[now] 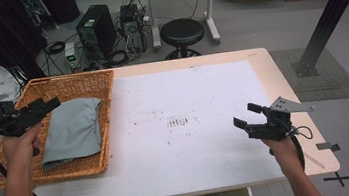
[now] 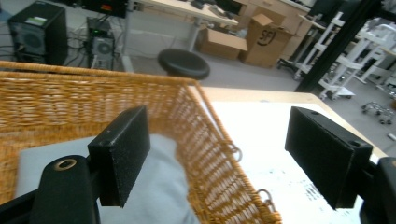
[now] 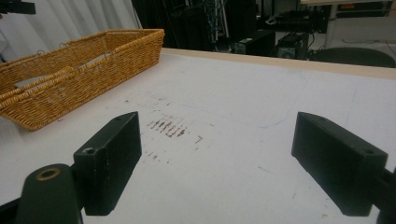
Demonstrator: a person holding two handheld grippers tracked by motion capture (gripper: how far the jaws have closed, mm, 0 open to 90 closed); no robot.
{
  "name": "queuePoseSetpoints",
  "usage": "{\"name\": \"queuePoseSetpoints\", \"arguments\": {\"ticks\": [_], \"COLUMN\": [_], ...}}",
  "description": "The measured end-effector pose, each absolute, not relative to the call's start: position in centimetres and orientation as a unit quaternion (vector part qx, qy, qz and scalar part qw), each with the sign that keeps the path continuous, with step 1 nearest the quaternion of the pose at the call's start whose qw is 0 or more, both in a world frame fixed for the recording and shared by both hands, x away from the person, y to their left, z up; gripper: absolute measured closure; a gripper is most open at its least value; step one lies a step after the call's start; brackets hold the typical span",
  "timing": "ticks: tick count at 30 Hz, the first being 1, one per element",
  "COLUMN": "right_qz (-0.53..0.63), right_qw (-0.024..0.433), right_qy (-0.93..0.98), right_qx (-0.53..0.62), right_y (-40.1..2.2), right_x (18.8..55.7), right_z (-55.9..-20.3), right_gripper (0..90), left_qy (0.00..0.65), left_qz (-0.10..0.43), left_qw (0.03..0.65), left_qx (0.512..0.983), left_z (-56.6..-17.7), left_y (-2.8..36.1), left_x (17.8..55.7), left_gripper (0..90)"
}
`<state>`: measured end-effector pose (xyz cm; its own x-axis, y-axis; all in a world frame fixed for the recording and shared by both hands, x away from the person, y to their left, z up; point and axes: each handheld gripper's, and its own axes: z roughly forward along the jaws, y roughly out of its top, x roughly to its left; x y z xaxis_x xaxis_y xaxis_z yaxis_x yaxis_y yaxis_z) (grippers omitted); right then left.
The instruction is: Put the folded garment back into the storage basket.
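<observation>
Both tools matte black, blocky jaws, brass-ringed screw hole near base, grey triangular plate on top, thick black cable trailing; bare forearms.

The counter [image 1: 259, 62] is carrying a white sheet [image 1: 191, 126] and a wicker basket [image 1: 87, 83] sitting right under the left jaws.

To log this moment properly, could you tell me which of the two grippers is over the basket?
The left gripper, jaws open above the wicker basket and its folded grey cloth; the right gripper hovers over the white table mat.

Overhead forward-down view, two low gripper views, shared basket [image 1: 87, 83]
</observation>
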<state>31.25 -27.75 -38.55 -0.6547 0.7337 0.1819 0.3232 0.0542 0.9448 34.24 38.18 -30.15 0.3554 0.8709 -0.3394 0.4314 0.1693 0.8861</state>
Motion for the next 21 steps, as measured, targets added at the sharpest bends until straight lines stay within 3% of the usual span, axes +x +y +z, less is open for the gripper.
{"name": "queuePoseSetpoints", "arguments": {"ticks": [5, 21], "right_qz": [0.576, 0.579], "right_qw": [0.178, 0.174], "right_qy": [0.704, 0.705], "right_qx": [0.377, 0.370], "right_y": [-28.0, -28.8], "right_x": [31.3, 31.5], "right_z": [-38.7, -38.7], "right_gripper": [15.2, 15.1], "left_qy": [0.519, 0.468], "left_qz": [0.196, 0.189], "left_qw": [0.556, 0.576], "left_qx": [0.619, 0.643], "left_z": [-30.2, -29.8], "left_y": [36.9, 30.4], "left_x": [33.9, 32.5], "left_gripper": [15.4, 15.6]}}
